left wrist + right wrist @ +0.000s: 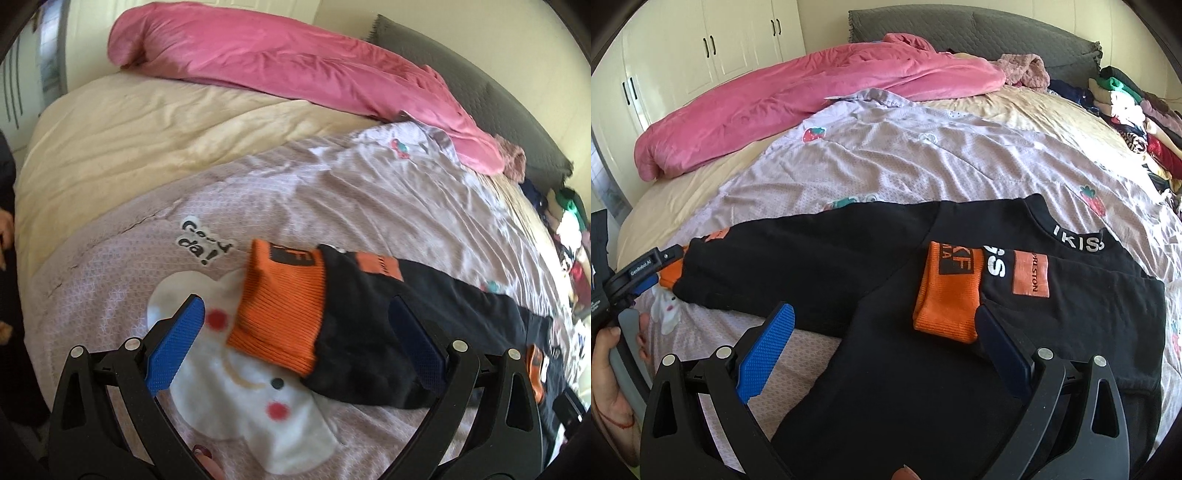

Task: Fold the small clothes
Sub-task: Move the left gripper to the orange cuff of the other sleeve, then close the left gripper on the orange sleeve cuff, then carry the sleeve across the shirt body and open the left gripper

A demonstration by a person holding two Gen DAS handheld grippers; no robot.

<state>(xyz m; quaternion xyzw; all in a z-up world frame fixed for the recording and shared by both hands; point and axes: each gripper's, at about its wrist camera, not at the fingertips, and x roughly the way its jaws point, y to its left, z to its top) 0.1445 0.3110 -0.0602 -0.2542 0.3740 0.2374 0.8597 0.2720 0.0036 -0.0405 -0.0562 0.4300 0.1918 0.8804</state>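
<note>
While both jaws gape, sweater (886,280) seemingly underlies right hand-held gripper (886,343).

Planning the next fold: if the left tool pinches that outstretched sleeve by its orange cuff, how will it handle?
Likely floppy: the sleeve lies limp and flat on the quilt, so it should drape from the cuff. The ribbed knit probably grips well. The sweatshirt looks light and may drag along.

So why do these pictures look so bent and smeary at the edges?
Both views are fisheye, so the bed curves and corners go dark. Left wrist view: motion-blurred, the black sweatshirt's orange ribbed cuff soft. Right wrist view: sharper, the sweatshirt's white collar lettering readable, daylight soft and even.
</note>
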